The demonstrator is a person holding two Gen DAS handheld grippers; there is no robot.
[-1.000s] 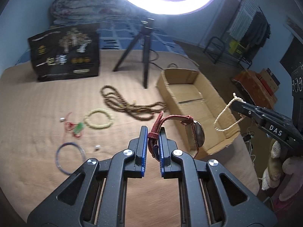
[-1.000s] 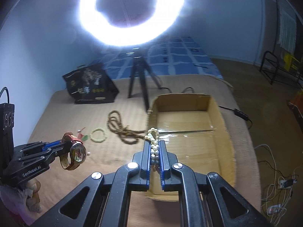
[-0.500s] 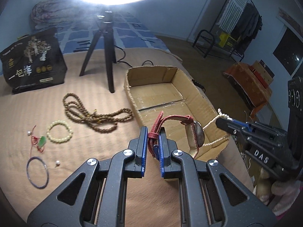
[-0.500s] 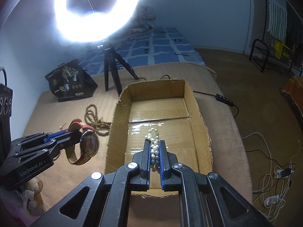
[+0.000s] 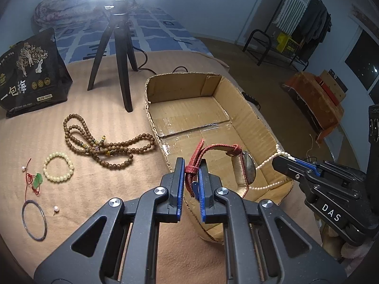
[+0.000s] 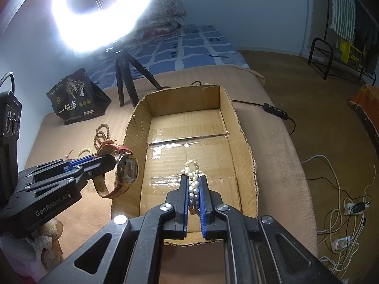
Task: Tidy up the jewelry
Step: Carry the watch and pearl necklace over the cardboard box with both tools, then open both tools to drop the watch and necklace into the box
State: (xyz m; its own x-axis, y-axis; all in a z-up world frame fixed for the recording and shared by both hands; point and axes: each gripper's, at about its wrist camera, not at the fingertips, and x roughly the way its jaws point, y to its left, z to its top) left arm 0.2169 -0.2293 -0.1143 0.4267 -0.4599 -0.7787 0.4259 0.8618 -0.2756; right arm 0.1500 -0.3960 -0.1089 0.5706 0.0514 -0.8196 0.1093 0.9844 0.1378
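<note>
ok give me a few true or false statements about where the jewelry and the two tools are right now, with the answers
1. The left tool holds a red-strapped watch. True.
2. The right tool is open and holds nothing. False: it is shut on a pearl strand.
3. The cardboard box already has the brown bead necklace in it. False: the brown bead necklace lies on the blanket beside the box.
4. A pale bead bracelet lies on the blanket, outside the box. True.
5. The thin metal bangle hangs from the watch. False: it lies flat on the blanket.
</note>
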